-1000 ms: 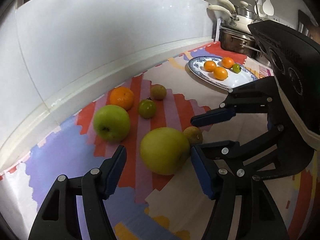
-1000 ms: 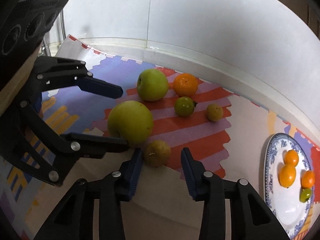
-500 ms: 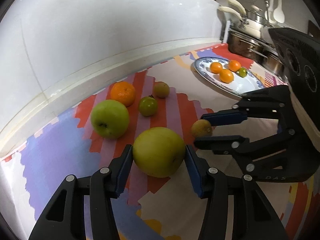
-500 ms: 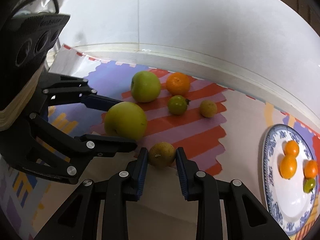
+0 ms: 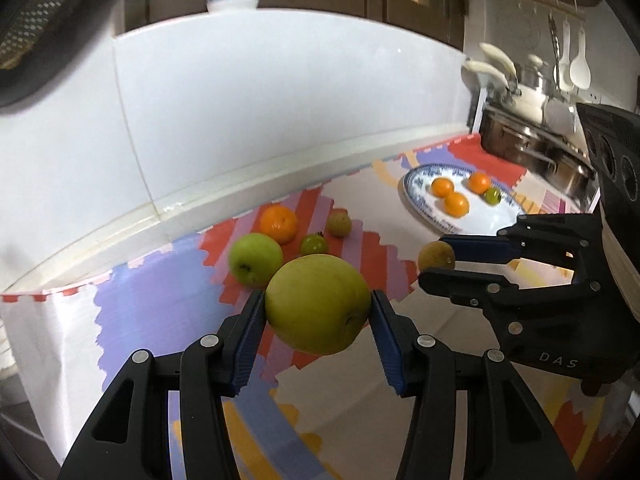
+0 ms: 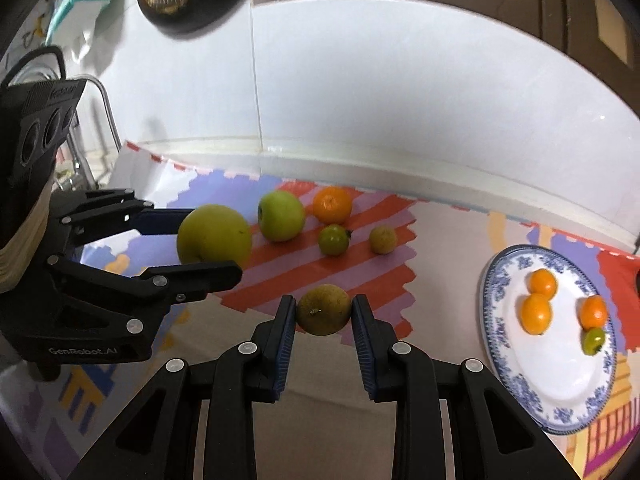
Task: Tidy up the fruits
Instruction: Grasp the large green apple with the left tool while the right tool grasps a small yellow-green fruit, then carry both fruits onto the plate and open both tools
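Left gripper (image 5: 318,312) clamps large yellow-green fruit (image 5: 318,304), near-round, long axis indeterminate, lifted clear of mat (image 5: 160,300). Right gripper (image 6: 323,316) clamps small brownish fruit (image 6: 323,309), nearer plate (image 6: 500,320). Plate holds three oranges, one green fruit.

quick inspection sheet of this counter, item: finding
surface: patterned mat over the counter
job's things: four loose fruits on the mat, including a green apple and an orange; four small fruits on the blue-rimmed plate
clutter: nothing seen
grippers: left gripper shut on the large yellow-green fruit; right gripper shut on the small brown fruit
cables: nothing seen
surroundings: white tiled wall; pots beyond the plate
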`<state>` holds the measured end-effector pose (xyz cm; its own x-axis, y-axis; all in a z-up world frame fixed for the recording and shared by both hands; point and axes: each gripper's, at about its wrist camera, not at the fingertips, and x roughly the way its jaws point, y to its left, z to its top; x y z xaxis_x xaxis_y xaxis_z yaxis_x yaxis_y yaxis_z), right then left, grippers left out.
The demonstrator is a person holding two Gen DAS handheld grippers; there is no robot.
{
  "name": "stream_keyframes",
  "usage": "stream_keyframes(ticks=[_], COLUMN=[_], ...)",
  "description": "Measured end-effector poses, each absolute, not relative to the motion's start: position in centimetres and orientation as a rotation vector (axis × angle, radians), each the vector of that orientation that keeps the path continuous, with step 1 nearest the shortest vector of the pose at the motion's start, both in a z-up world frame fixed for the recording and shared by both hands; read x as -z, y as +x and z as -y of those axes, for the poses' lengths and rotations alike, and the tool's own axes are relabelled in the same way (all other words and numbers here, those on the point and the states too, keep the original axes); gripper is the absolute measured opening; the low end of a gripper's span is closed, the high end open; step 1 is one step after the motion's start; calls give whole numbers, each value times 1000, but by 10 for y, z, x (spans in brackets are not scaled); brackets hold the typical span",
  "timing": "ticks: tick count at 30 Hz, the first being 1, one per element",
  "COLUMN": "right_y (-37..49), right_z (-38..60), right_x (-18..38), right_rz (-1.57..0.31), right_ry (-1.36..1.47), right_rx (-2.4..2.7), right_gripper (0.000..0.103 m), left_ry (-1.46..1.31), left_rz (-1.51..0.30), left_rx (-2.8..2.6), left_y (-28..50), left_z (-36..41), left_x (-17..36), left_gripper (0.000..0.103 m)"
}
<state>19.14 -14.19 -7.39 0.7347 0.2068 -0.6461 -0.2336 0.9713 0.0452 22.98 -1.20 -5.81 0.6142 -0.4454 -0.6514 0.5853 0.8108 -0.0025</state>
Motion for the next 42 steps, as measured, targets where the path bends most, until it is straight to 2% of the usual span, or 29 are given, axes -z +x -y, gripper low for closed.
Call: stream_keyframes(ticks=[18, 42], right_y=[111, 83], right_z=[183, 307], right_x=[15, -2], right_rz=[-544, -515], right_ry=[43, 22], right_rx=[-115, 23], right_gripper=[30, 30], left_ry=[151, 176], left_rz=[-568, -534], left_rx=[572, 670], left_y=[159, 157], left_z=[39, 181], left_x=[0, -17], left_gripper=[51, 51])
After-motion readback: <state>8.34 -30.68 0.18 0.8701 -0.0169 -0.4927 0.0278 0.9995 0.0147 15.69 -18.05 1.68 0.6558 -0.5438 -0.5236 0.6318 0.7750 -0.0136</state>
